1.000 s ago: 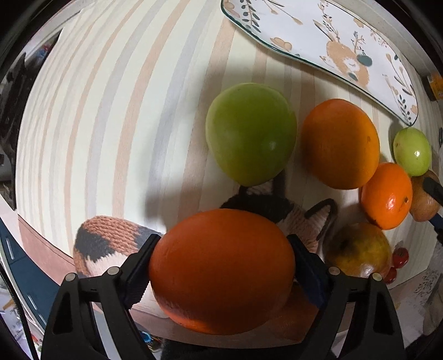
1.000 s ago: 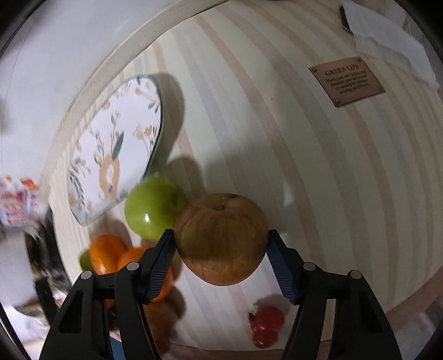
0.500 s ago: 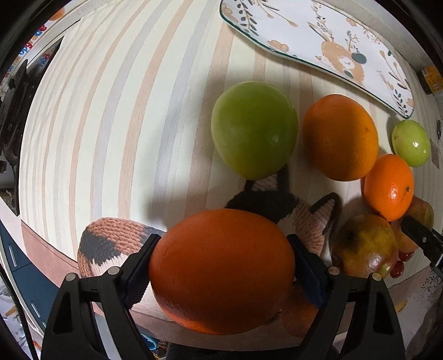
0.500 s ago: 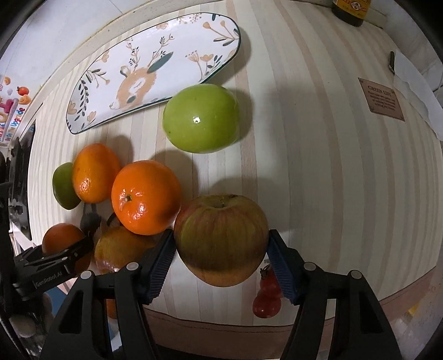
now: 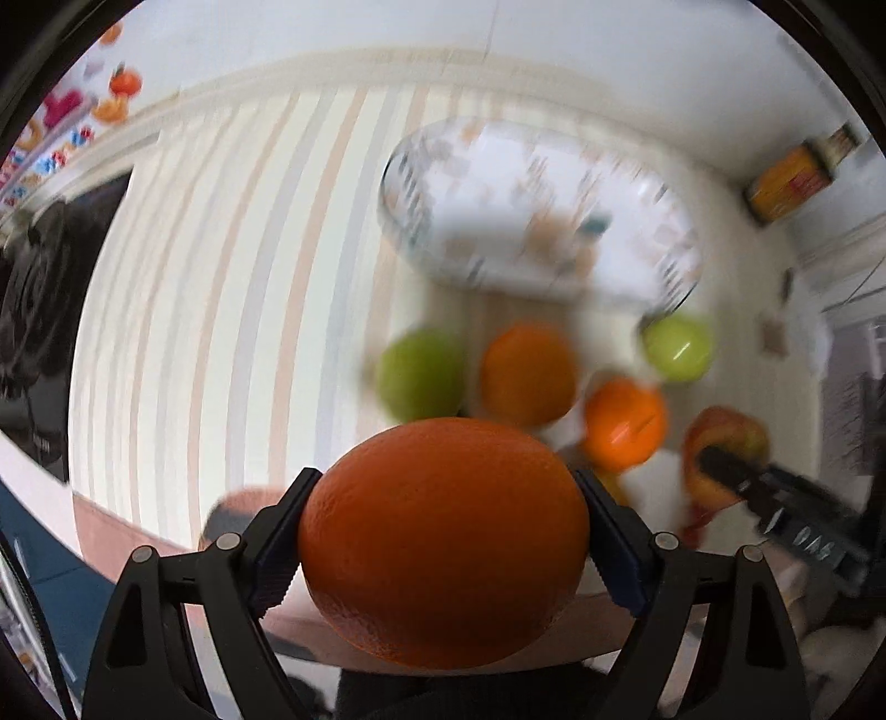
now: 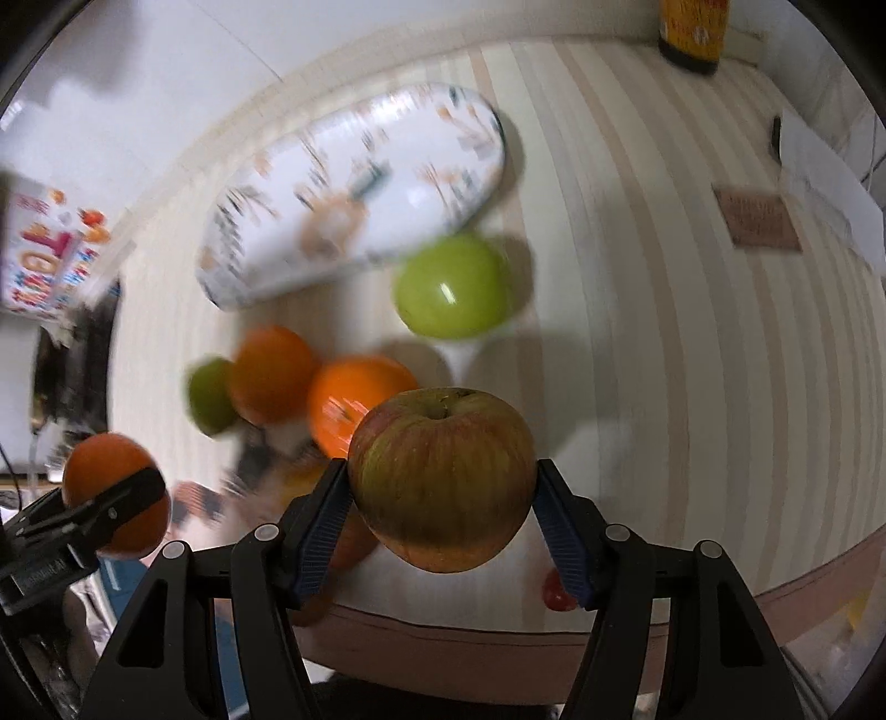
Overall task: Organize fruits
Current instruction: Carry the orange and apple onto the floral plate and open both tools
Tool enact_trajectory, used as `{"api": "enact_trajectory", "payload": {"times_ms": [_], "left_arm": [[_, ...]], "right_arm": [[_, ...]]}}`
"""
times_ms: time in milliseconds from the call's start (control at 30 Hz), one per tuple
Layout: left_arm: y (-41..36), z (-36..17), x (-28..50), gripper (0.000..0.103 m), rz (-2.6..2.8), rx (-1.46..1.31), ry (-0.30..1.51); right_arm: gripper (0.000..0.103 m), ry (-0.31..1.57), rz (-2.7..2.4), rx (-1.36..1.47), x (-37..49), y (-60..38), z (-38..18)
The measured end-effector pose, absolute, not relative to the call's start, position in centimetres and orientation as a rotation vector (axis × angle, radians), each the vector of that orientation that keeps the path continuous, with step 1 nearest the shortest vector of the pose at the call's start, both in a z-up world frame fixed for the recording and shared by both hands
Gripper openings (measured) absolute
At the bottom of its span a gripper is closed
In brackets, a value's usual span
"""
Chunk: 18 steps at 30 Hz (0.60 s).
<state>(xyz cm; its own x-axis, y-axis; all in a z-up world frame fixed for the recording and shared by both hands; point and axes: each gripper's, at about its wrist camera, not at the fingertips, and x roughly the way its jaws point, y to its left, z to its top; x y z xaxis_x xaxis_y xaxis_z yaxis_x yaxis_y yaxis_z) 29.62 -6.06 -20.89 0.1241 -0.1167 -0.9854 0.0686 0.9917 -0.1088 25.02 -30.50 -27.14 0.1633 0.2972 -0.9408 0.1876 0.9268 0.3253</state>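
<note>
Above the striped desk [image 6: 637,277], both grippers hang clear of the surface, each with a fruit clamped between its jaws.

Left gripper [image 5: 443,545]: jaws closed on a large orange [image 5: 443,540], pads pressing its two sides. The orange fills the lower middle of the left wrist view. In the right wrist view the same gripper shows at lower left of the frame.

Right gripper [image 6: 443,487]: jaws gripping a red-streaked apple [image 6: 443,476], stem hollow facing up in the frame. Lower middle of the right wrist view; in the left wrist view it appears at the right edge, blurred.

On the desk, per right wrist view:
- patterned oval plate [image 6: 354,199], upper middle, blurred, nothing on it.
- green apple [image 6: 454,285] just below the plate's right end, apart from the other fruit.
- two oranges, one [image 6: 271,374] left of centre and one [image 6: 354,404] partly behind the held apple; they look to be touching.
- smaller green fruit [image 6: 207,396] just beside the left orange, kind unclear.
- small red fruit [image 6: 556,592] near the desk's front edge, partly hidden by the right jaw.
- brown label plaque [image 6: 756,219], right side.
- dark bottle [image 6: 692,33] at the top edge.

Both views are motion-smeared.
</note>
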Motion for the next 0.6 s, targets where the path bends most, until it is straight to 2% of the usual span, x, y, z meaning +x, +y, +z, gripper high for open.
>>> {"api": "enact_trajectory", "payload": {"times_ms": [133, 233, 367, 600], "left_arm": [[-7.7, -18.6, 33.9, 0.088, -0.217, -0.083, 1.397], [-8.5, -19.4, 38.4, 0.088, -0.239, -0.108, 1.410], [-9.4, -22.8, 44.4, 0.088, -0.241, -0.189, 1.504], [-11.2, -28.6, 49.9, 0.088, -0.213, -0.207, 1.624]], "right_arm": [[0.068, 1.329, 0.108, 0.452, 27.8, -31.7, -23.8], [0.068, 1.299, 0.104, 0.464, 31.3, -32.4, -23.5], [0.068, 1.336, 0.104, 0.459, 37.5, -32.1, -26.1], [0.068, 1.453, 0.124, 0.381, 44.0, -30.6, -30.3]]}}
